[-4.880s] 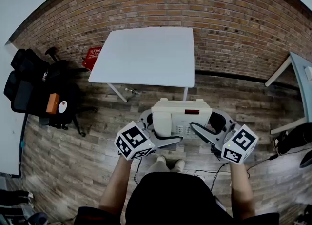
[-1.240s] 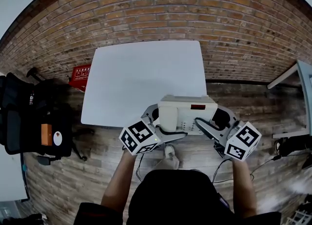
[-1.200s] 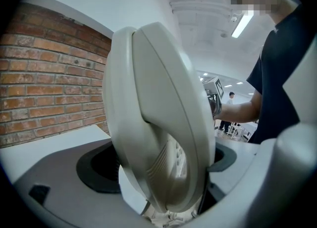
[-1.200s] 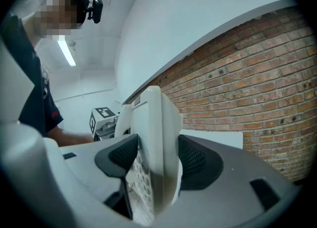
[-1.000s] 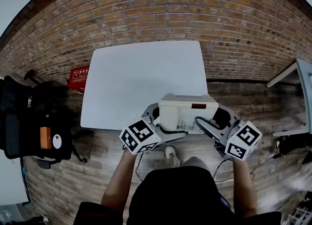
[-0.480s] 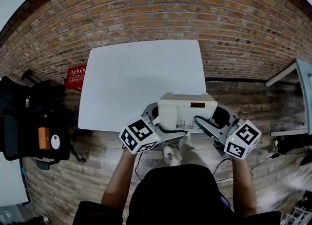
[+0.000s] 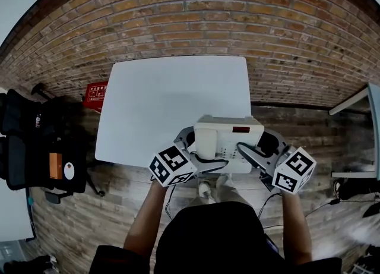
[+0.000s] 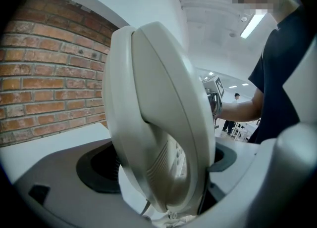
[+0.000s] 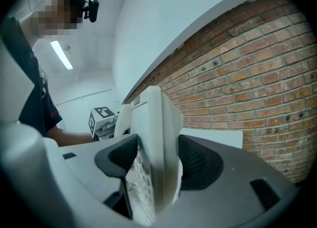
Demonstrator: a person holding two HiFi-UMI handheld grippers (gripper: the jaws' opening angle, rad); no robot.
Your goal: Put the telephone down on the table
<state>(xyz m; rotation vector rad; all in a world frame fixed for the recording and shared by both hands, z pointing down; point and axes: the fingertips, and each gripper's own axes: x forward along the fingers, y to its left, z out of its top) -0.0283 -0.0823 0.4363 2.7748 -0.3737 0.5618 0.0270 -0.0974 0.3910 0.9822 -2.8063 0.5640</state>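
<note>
Cream plastic desk telephone [image 7: 228, 142] is held between both grippers over the near right corner of the white rectangular table [image 7: 166, 94]; contact with the tabletop unclear. Left gripper [image 7: 199, 151] jaws pinch its handset end. Right gripper [image 7: 256, 148] jaws clamp its keypad-side edge. Red brick wall [image 7: 196, 17] behind the table.

The phone [image 7: 229, 142] hides the lower-right corner of the tabletop [image 7: 172, 100]; whether they touch cannot be told. Its key labels are too small to read, as is the print on the red sign [image 7: 97, 93] at centre left.
</note>
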